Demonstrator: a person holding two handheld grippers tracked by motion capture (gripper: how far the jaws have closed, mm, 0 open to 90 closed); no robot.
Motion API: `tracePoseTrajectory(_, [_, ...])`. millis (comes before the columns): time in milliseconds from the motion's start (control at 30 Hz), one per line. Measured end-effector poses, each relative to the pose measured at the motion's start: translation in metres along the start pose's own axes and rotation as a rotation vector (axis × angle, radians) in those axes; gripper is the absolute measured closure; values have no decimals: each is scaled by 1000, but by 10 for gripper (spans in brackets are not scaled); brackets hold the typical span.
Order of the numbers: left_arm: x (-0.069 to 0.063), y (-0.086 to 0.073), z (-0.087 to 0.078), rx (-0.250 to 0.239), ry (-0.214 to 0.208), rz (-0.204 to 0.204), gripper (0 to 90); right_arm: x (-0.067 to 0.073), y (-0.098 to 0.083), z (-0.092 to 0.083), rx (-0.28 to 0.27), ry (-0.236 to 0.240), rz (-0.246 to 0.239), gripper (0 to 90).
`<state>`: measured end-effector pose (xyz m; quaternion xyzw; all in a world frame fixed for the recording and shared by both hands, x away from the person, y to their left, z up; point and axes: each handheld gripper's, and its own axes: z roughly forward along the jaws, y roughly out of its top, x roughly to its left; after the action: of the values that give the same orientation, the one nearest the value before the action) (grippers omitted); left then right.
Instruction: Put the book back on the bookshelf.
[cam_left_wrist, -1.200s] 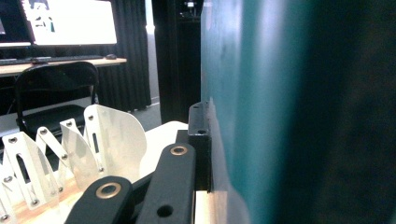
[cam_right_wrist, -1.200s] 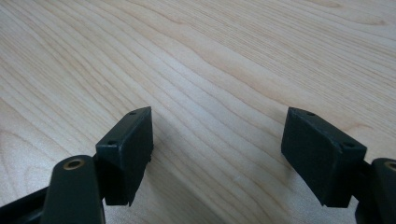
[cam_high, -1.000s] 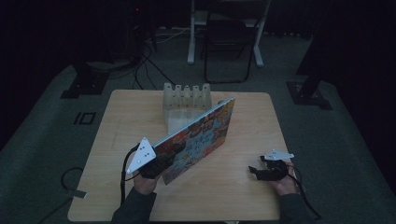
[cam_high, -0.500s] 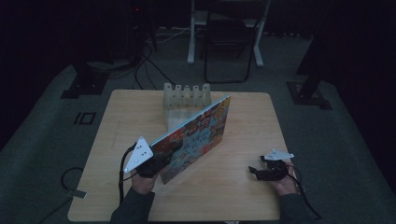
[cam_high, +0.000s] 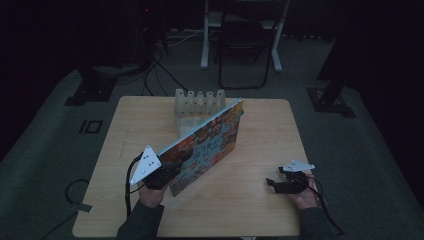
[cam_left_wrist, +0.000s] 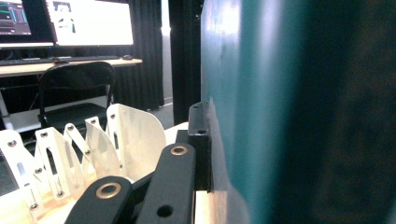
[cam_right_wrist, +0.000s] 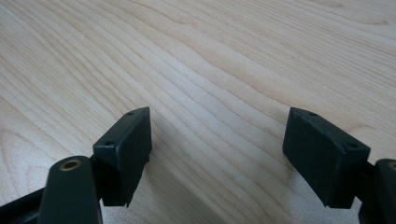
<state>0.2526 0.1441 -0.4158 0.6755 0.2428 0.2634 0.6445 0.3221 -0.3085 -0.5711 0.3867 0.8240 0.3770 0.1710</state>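
The left gripper (cam_high: 167, 172) clamps its fingers on the picture book's (cam_high: 207, 145) lower edge, tilting it toward the white slotted rack (cam_high: 197, 102); the right gripper (cam_high: 280, 184) rests wide open and empty on the tabletop (cam_high: 260, 130).

Rack (cam_high: 199, 103) blocks behind book (cam_high: 207, 145), right tabletop (cam_high: 265, 145) free

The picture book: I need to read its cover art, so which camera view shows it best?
The high view: the picture book shows its whole colourful cover, tilted, clamped at its lower corner by the left gripper. The left gripper view gives just a plain teal face, close up. The right gripper view looks at the table.
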Motion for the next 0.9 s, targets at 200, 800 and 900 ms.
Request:
tracePoseTrajectory(200, [2,0,0,5,13,0,811,0,0,0,0,1,0,231])
tracePoseTrajectory(800, [5,-1,-5,6,51,-1,811,0,0,0,0,3,0,231])
tracePoseTrajectory(900, [5,-1,-6,6,56,0,811,0,0,0,0,3,-1,231])
